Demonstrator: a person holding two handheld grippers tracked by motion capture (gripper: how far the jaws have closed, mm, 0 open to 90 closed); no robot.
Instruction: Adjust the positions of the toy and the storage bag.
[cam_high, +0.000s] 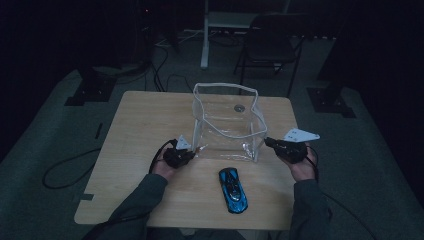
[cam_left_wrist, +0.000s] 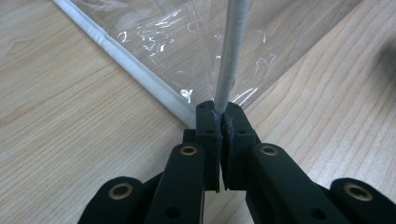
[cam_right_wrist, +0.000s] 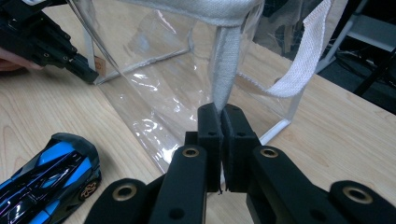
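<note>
So we've got the clear bag (cam_high: 227, 122) standing upright in the middle of the high view, mouth open to the top. Both of our grippers are pinched tight on its near bottom corners: the left gripper (cam_high: 192, 152) sits at the lower left of the bag, the right gripper (cam_high: 268, 142) at the lower right. In the left gripper view the jaws are clamped on the grey edge piping (cam_left_wrist: 229, 70) right where it meets the base seam. In the right gripper view they're closed on the white fabric trim (cam_right_wrist: 225, 65) running down that corner.

The thing that matters next, we reckon: the blue toy car (cam_high: 233, 190) lies on the wooden table (cam_high: 135, 130) just below the bag in the frame, between our two hands. It's a touch nearer the right one, with its long axis running roughly up-down with a slight lean. Both grippers are busy, so one has to let go to fetch it.

The bag is see-through plastic, wrinkly and glinting, with pale binding all round and a webbing handle (cam_right_wrist: 303, 60).
</note>
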